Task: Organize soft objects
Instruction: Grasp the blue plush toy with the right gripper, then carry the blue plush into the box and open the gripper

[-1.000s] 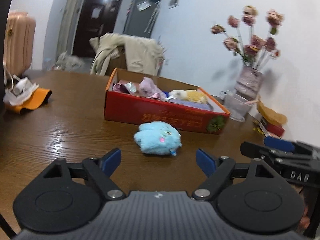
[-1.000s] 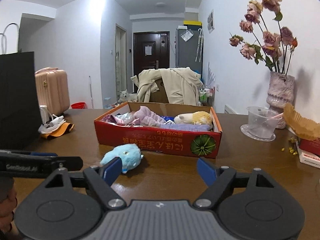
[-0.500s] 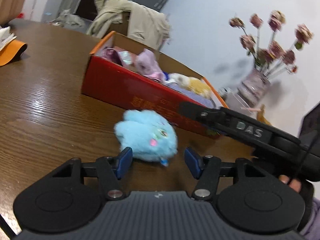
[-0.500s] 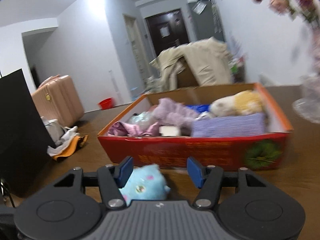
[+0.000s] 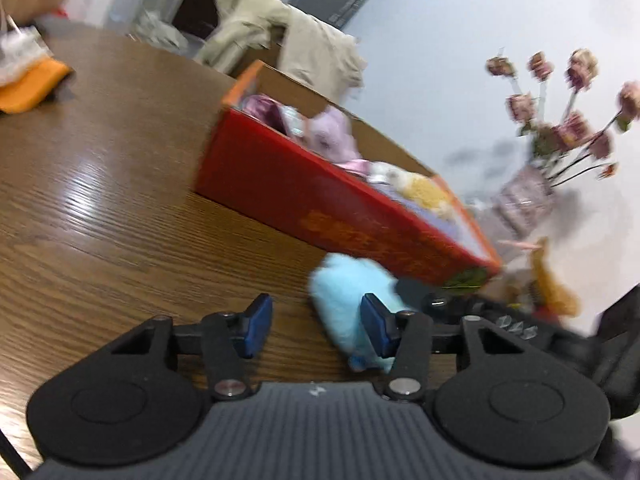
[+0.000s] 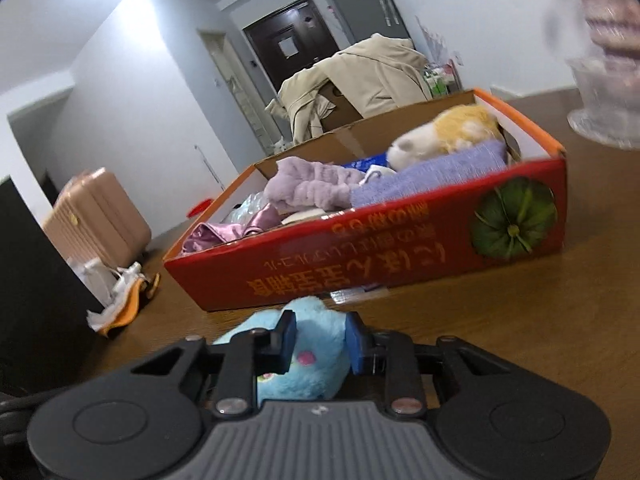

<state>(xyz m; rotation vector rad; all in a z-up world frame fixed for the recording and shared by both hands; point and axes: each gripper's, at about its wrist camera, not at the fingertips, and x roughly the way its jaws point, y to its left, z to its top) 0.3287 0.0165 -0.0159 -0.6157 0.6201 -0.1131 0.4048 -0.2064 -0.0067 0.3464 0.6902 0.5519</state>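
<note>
Now closing on the plush (image 6: 308, 356) beside the box (image 6: 400, 256).
Right gripper (image 6: 318, 344) narrowing around it, pads touching; left gripper (image 5: 316, 326) closing on nothing, plush off its right finger.

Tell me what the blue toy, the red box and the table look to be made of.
Blue toy: plush fabric, by its fuzzy pile. Red box: printed cardboard, probably; brown raw inner walls, glossy red outside. Table: wood or wood-look laminate; grain lines, shiny glare.

Right gripper (image 6: 320, 342) comes down, jaws closing around blue fluffy toy (image 6: 304, 364). Left gripper (image 5: 314, 330) moves near, closing too.
</note>
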